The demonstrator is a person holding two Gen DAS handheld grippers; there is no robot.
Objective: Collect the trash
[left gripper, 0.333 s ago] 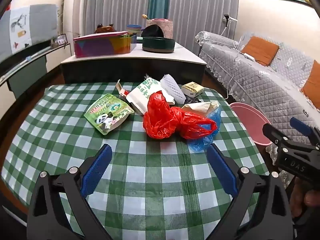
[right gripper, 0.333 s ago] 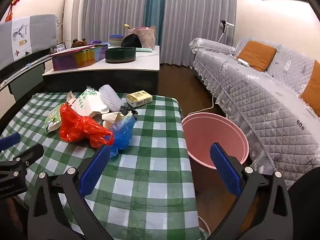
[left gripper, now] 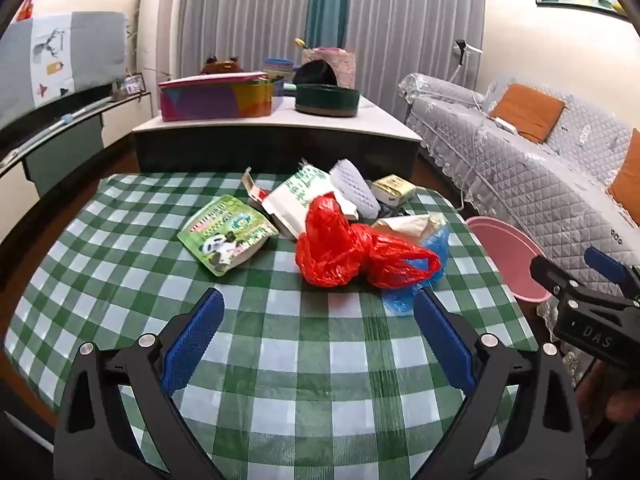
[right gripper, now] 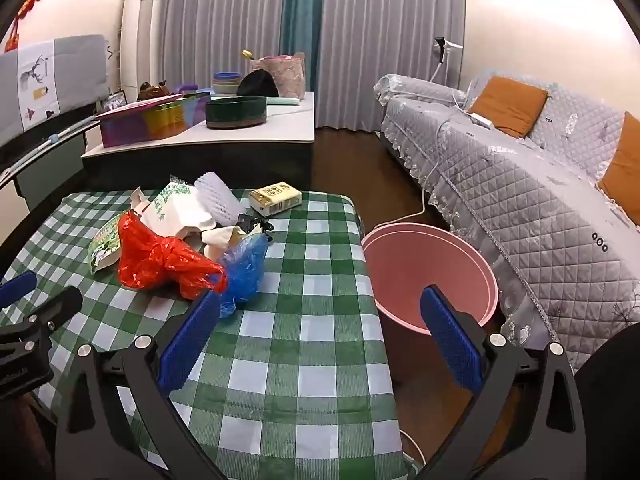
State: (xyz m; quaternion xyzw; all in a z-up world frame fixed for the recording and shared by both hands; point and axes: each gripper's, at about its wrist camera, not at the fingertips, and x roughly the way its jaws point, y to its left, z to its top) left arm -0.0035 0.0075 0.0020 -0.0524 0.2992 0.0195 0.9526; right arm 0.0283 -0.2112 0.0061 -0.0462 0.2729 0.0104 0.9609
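Observation:
A pile of trash lies on the green checked table (left gripper: 280, 360): a red plastic bag (left gripper: 344, 248), a blue plastic bag (left gripper: 424, 276), a green panda packet (left gripper: 226, 232), a white paper bag (left gripper: 296, 196), a white brush-like piece (left gripper: 356, 188) and a small yellow box (left gripper: 394, 189). The red bag (right gripper: 160, 260), blue bag (right gripper: 244, 268) and yellow box (right gripper: 276, 197) also show in the right wrist view. A pink bin (right gripper: 430, 276) stands on the floor by the table's right edge. My left gripper (left gripper: 318, 334) is open and empty, just short of the red bag. My right gripper (right gripper: 318, 338) is open and empty over the table's right edge.
A grey quilted sofa (right gripper: 520, 184) with orange cushions runs along the right. A low cabinet (left gripper: 276, 136) behind the table carries a colourful box (left gripper: 218, 96) and a dark green bowl (left gripper: 326, 98). A white cable (right gripper: 420, 208) trails on the floor near the bin.
Both grippers have shifted only slightly. The trash and the bin have not moved.

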